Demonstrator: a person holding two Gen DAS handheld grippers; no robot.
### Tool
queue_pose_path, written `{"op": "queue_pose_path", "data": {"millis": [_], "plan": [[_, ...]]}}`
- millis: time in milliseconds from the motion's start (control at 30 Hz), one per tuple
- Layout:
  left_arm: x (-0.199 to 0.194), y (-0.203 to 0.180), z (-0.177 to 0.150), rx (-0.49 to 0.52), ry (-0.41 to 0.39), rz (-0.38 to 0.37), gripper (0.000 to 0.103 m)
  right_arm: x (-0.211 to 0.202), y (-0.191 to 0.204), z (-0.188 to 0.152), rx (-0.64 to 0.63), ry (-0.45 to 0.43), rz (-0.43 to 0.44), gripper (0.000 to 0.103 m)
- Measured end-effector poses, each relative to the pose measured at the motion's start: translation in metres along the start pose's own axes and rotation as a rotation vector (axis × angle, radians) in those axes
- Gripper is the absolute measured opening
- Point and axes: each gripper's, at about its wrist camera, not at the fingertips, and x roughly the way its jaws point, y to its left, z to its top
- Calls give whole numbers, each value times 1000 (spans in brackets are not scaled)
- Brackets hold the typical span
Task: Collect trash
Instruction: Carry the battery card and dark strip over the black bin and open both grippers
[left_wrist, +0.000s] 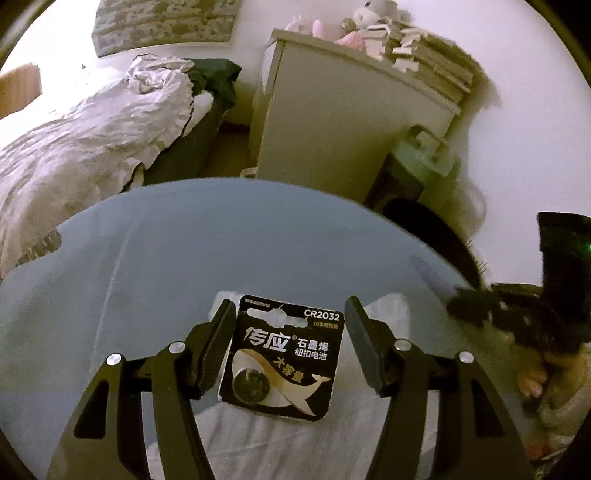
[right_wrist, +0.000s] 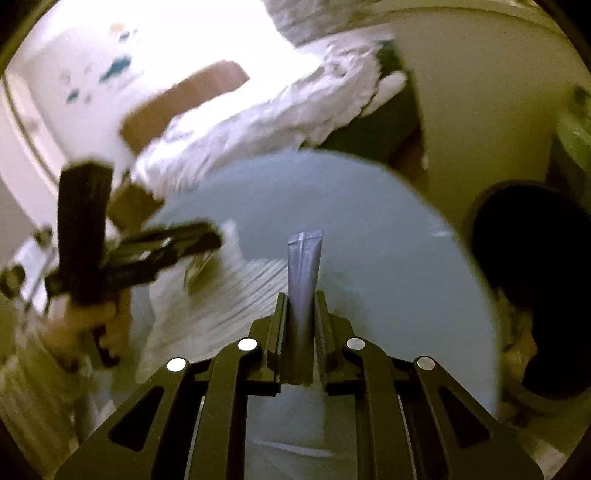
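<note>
A: Which step is in hand?

B: The battery card (left_wrist: 282, 360) is framed by the left gripper (left_wrist: 290, 325), whose jaws are spread wide on both sides of it. The card lies on a white sheet (left_wrist: 388, 314) on the round counter (left_wrist: 221, 236). It is not yet gripped.

A: And the right gripper (right_wrist: 301, 314)?

B: A grey wrapper (right_wrist: 303, 266) is pinched upright in it. Next, probably, the left jaws must be closed on the thin card, and a bin must be found for both.

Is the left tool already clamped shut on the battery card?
No. The left tool stands open, its fingers either side of the battery card lying on the table.
</note>
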Motion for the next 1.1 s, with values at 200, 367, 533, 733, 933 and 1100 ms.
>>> {"op": "queue_pose_path", "data": {"millis": [200, 367, 533, 733, 933, 1100], "plan": [[3, -48, 31, 13, -57, -91, 60, -55, -68, 12, 122, -192, -81, 15], [27, -97, 67, 2, -84, -194, 60, -74, -131, 16, 211, -279, -181, 15], [63, -142, 96, 11, -76, -263, 60, -73, -189, 16, 283, -302, -242, 15], [103, -178, 112, 27, -33, -296, 60, -70, -216, 12, 339, -343, -274, 15], [132, -197, 115, 38, 5, -314, 60, -65, -226, 12, 383, -353, -278, 15], [148, -203, 116, 29, 29, -322, 60, -66, -238, 10, 408, -350, -282, 15]]}}
